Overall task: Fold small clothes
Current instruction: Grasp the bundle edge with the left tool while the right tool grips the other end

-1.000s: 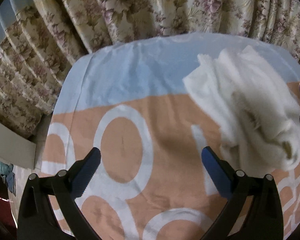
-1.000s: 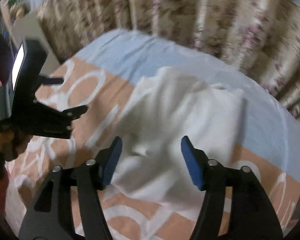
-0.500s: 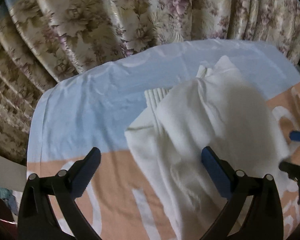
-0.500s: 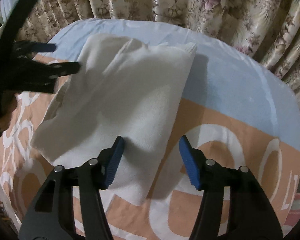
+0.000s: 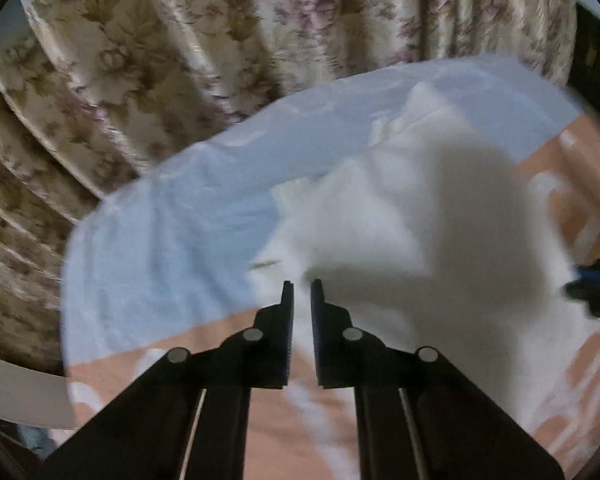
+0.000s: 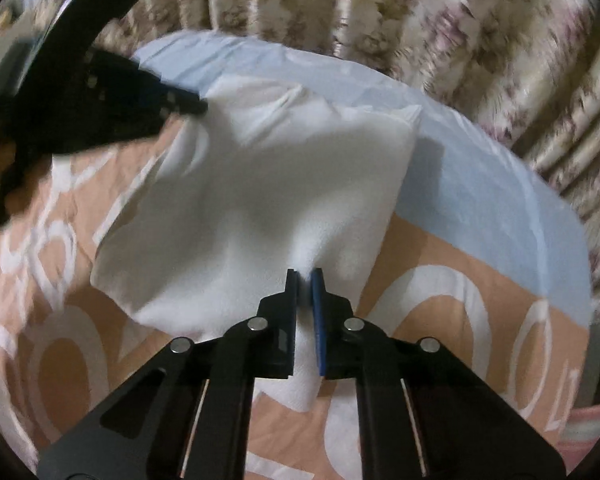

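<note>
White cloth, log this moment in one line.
left tongs: shut on white cloth | right tongs: shut on white cloth | bedsheet: underneath

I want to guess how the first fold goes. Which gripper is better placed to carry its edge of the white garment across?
Probably the right gripper: it is shut on the white garment at its near edge, with most of the cloth lying ahead. The left gripper has just pinched a side corner.

Two tongs, left tongs (image 5: 301, 286) and right tongs (image 6: 305, 276), one white garment (image 6: 260, 200), one patterned sheet (image 6: 480, 240), one floral curtain (image 5: 220, 40).
</note>
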